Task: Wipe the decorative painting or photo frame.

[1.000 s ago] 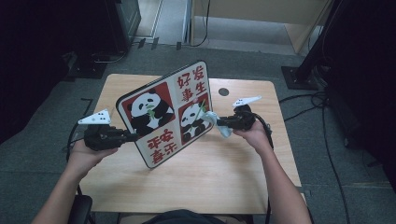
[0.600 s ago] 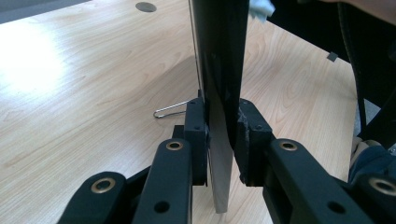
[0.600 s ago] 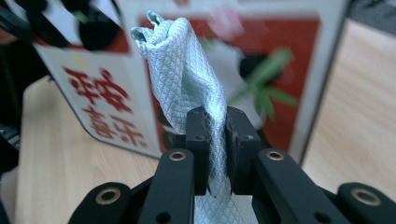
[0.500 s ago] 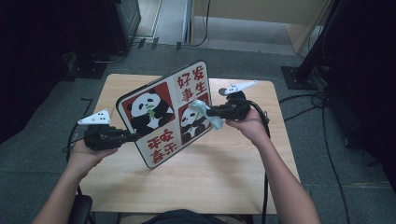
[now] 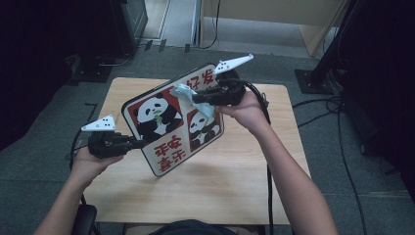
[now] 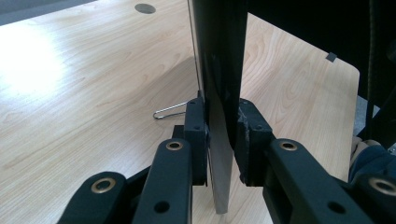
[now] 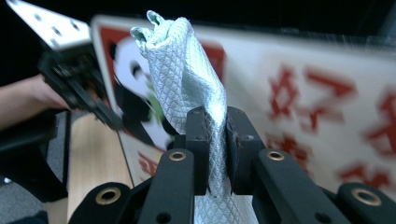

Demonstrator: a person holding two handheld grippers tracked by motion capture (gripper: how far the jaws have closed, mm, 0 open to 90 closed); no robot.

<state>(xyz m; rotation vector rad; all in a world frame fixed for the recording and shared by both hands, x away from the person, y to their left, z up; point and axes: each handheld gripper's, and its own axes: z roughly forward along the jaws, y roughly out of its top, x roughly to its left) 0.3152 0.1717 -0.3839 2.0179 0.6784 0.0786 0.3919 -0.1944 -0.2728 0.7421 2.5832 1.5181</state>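
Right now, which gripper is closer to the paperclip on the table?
Left. The left gripper clamps the panda board's edge low by the table, with the paperclip just beyond its jaws. The right gripper holds a cloth up high against the board.

Looks like a lab or studio setup to me. Small wooden tabletop (image 5: 235, 196) on grey carpet (image 5: 342, 161), with cables (image 5: 337, 105) trailing around and dark equipment stands (image 5: 313, 78) on the far side.
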